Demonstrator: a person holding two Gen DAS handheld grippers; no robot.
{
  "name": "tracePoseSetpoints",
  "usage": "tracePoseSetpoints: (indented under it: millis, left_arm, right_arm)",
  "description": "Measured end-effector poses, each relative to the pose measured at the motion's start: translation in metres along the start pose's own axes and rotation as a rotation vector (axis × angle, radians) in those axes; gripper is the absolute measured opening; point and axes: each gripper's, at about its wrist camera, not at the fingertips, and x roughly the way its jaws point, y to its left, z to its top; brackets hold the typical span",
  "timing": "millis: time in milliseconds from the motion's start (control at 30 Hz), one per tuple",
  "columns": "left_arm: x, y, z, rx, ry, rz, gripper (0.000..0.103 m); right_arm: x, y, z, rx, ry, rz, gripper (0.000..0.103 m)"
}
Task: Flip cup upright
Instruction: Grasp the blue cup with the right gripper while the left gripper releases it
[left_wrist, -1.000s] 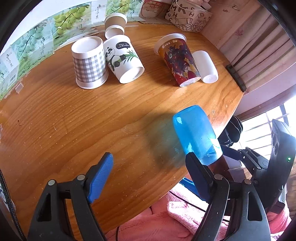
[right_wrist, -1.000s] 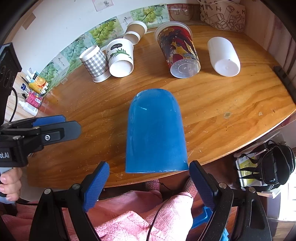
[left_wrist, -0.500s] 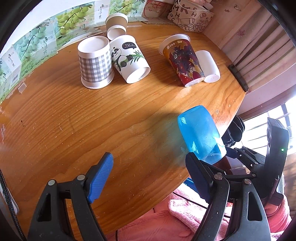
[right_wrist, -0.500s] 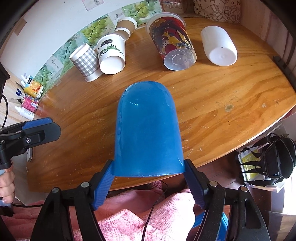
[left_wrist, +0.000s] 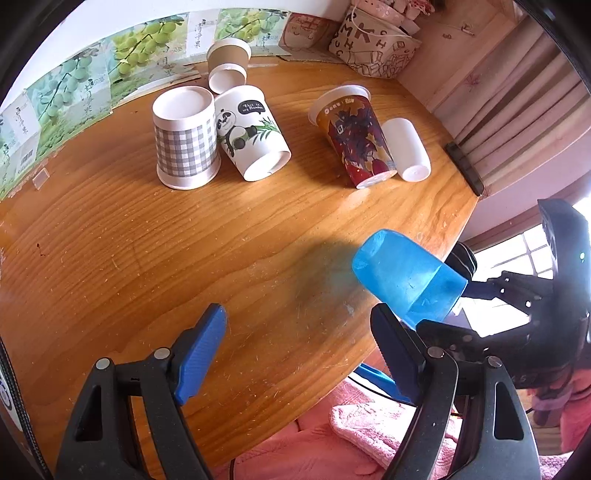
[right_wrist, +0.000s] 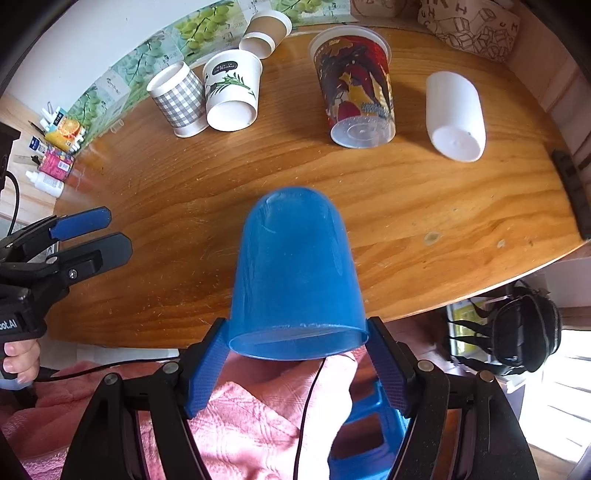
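Observation:
A translucent blue cup (right_wrist: 295, 280) is held in my right gripper (right_wrist: 295, 365), whose blue pads press its rim on both sides. The cup's closed base points away from me and it is lifted and tilted over the front edge of the wooden table (right_wrist: 406, 206). In the left wrist view the blue cup (left_wrist: 406, 273) hangs at the table's right edge, with the right gripper (left_wrist: 517, 295) behind it. My left gripper (left_wrist: 295, 343) is open and empty above the table's near side, left of the cup.
At the back stand a grey checked cup (left_wrist: 184, 140), a panda cup (left_wrist: 251, 136) on its side, a printed red cup (left_wrist: 354, 136), a white cup (left_wrist: 406, 147) on its side and two small brown cups (left_wrist: 227, 62). A patterned bag (left_wrist: 373, 40) sits in the far corner.
My right gripper closed on the blue cup's rim, then lifted and tilted it off the table. My left gripper stayed open and drifted slightly.

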Motion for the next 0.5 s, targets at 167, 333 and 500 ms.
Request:
tracePoseSetpoints:
  millis: [167,333,500]
  left_arm:
    - [-0.007,-0.008,-0.002,0.014,-0.03,-0.028,0.083]
    - [-0.014,-0.016,-0.003,0.031,-0.062,-0.044,0.083]
    - [-0.02,-0.013,-0.004,-0.005,-0.093,-0.044,0.083]
  right_arm:
    - [-0.013,0.0,0.017,-0.083,0.067,-0.039,0.074]
    - [-0.019,0.007,0.034,-0.169,0.114,-0.095,0.074]
    - [-0.02,0.017,0.046,-0.261,0.16,-0.118,0.074]
